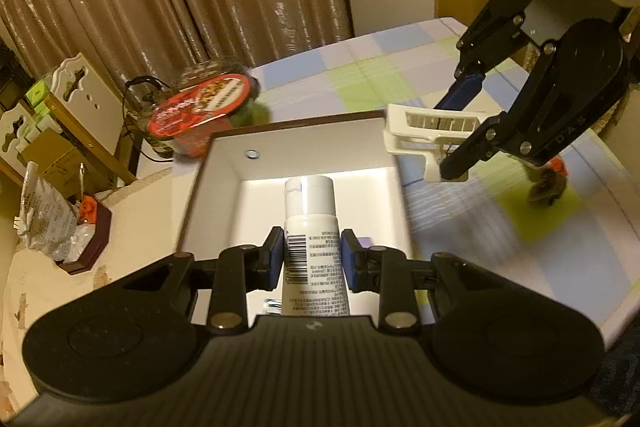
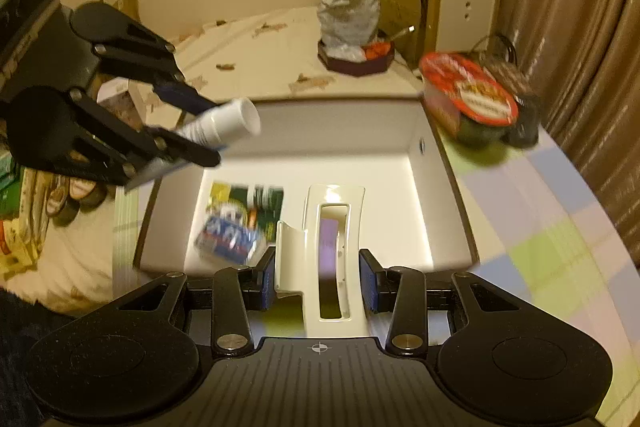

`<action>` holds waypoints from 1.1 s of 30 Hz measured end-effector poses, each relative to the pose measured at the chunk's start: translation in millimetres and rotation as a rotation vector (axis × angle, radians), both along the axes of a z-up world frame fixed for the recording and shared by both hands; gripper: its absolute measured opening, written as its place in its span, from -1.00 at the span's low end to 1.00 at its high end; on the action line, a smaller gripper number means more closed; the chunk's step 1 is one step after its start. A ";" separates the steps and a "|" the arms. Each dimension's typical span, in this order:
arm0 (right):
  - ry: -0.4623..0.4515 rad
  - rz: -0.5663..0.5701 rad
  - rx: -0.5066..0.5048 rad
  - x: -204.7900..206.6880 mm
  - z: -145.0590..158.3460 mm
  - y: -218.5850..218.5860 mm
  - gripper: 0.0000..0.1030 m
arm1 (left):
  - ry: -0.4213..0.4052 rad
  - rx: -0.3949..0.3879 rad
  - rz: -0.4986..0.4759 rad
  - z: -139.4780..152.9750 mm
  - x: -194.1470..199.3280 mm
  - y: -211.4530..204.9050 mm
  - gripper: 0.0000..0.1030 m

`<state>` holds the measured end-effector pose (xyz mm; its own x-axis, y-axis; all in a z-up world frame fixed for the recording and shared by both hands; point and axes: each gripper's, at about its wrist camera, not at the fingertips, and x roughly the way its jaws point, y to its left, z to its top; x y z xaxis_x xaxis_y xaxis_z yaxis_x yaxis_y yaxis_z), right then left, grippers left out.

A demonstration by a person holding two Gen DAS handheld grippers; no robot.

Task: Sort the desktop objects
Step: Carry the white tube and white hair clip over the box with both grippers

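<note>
My left gripper (image 1: 310, 259) is shut on a white tube (image 1: 310, 211) with a barcode label, cap pointing forward over the open white box (image 1: 224, 187). In the right wrist view the same left gripper (image 2: 208, 131) holds the tube (image 2: 224, 123) above the box's left rim. My right gripper (image 2: 318, 275) is shut on a white slotted plastic piece (image 2: 334, 211), held over the near side of the box (image 2: 360, 143). In the left wrist view that right gripper (image 1: 456, 135) hangs with the plastic piece (image 1: 432, 131) at the box's right corner. A blue packet (image 2: 228, 239) and a green packet (image 2: 260, 203) lie inside the box.
A red-lidded bowl (image 1: 200, 107) (image 2: 468, 95) stands beyond the box. A dark brown tray (image 1: 92, 239) (image 2: 356, 59) holds a crumpled bag. The checked cloth (image 1: 520, 227) carries a small dark and orange object (image 1: 548, 179). Curtains and white dividers stand behind; jars and boxes (image 2: 60, 199) crowd the left.
</note>
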<state>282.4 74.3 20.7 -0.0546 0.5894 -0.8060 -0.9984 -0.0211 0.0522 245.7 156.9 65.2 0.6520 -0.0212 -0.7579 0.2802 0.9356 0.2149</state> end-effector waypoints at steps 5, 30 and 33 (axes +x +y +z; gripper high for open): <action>-0.001 0.009 0.016 0.5 5.2 37.6 -0.22 | -0.003 0.015 -0.008 -0.3 19.9 21.2 -0.51; 0.061 -0.111 -0.175 56.2 -89.6 109.7 -0.22 | 0.146 0.017 -0.091 -91.1 103.2 83.1 -0.51; 0.062 -0.114 -0.204 61.0 -102.6 112.7 -0.22 | 0.166 0.011 -0.097 -102.0 111.2 86.3 -0.51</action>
<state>343.3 187.0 -81.9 -0.0496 0.4202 -0.9061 -0.9885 0.1090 0.1047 356.9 243.2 -36.7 0.5135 -0.0690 -0.8553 0.4011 0.9005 0.1681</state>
